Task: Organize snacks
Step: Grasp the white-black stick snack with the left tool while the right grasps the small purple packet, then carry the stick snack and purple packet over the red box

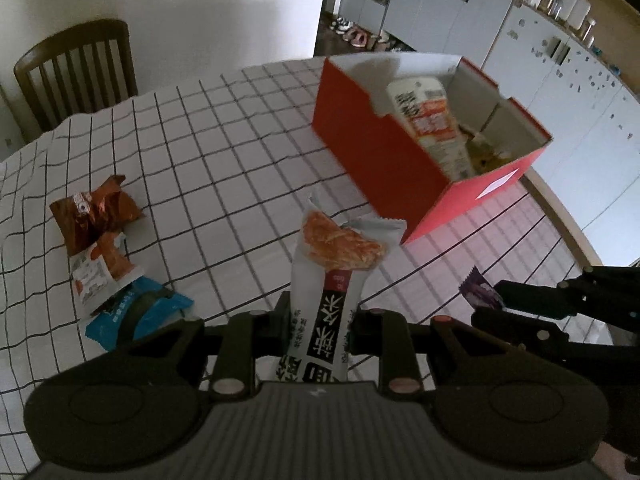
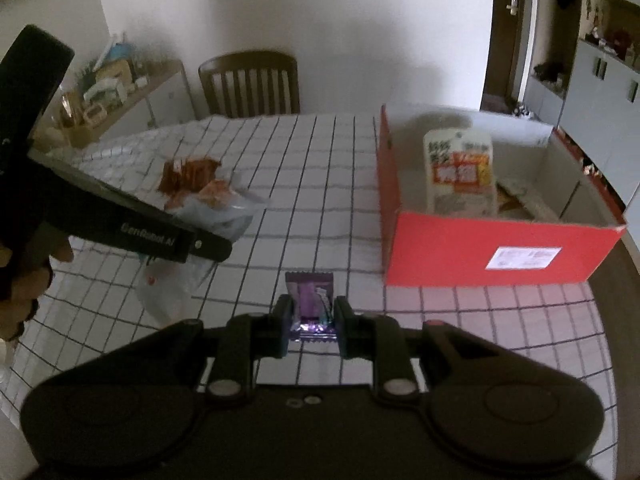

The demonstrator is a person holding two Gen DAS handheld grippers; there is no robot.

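Snacks lie scattered on a table (image 1: 208,132) covered by a white cloth with a black grid, and some are already in the open red cardboard box (image 1: 384,160) that stands on the table's far right part. Inside the box a large white snack bag with red and yellow print (image 1: 430,120) leans lengthwise, with smaller yellowish packets beside it, too blurred to tell apart. A dark wooden slat-back chair (image 1: 76,68) stands at the table's far edge.

The left gripper (image 1: 320,320) is closed on a long white snack packet with black characters and a picture of an orange pastry (image 1: 332,276), holding it upright above the table, well short of the box. The right gripper (image 2: 311,320) is closed on a small shiny purple candy wrapper (image 2: 310,300), its fingers pressing both sides, also above the table and near the box's labelled front wall.

On the table's left part lie three loose packets close together: a crumpled brown foil packet (image 1: 96,212), a small white and orange packet (image 1: 100,272) touching it, and a blue packet (image 1: 136,312) just beside that.
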